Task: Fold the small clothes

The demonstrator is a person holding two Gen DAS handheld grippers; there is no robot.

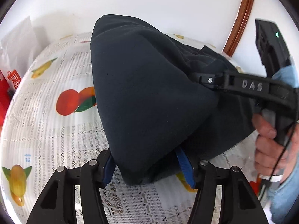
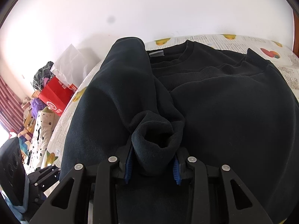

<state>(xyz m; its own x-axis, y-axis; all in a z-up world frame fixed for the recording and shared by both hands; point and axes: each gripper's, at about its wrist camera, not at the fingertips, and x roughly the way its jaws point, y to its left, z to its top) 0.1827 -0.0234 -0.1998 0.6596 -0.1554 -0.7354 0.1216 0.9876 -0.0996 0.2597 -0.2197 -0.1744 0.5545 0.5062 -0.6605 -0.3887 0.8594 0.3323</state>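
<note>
A dark navy sweatshirt (image 2: 224,100) lies on the fruit-print tablecloth (image 1: 56,130), neck and label at the far end. My left gripper (image 1: 149,168) is shut on a thick fold of the sweatshirt (image 1: 149,93) and holds it raised off the table. My right gripper (image 2: 152,166) is shut on the ribbed sleeve cuff (image 2: 157,138), over the sweatshirt's body. The right gripper also shows in the left wrist view (image 1: 196,78), reaching into the cloth from the right.
A red paper bag (image 2: 56,97), a white bag and cluttered items stand left of the table. A white wall is behind. A brown wooden frame (image 1: 243,18) rises at the right. The table's far edge lies close behind the sweatshirt.
</note>
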